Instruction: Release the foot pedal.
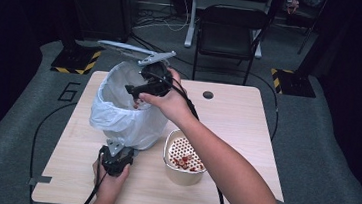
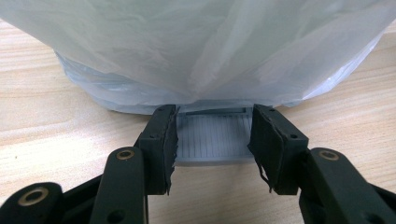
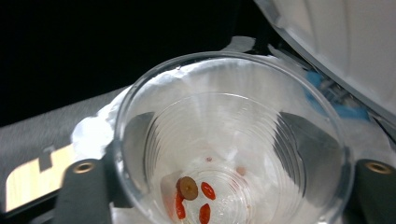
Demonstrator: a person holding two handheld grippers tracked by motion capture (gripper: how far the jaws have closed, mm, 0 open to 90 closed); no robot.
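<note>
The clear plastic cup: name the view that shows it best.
The right gripper view. The clear plastic cup opens toward the camera between the jaws, with a few red bits at its bottom. In the high view the right gripper and hand hide it over the white-bagged bin. The left gripper view gives nothing of it.

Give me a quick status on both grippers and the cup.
Left gripper shut on the bin pedal. Right gripper holds the clear cup over the lined bin; a few red bits inside. Lid up, nothing in the way.
</note>
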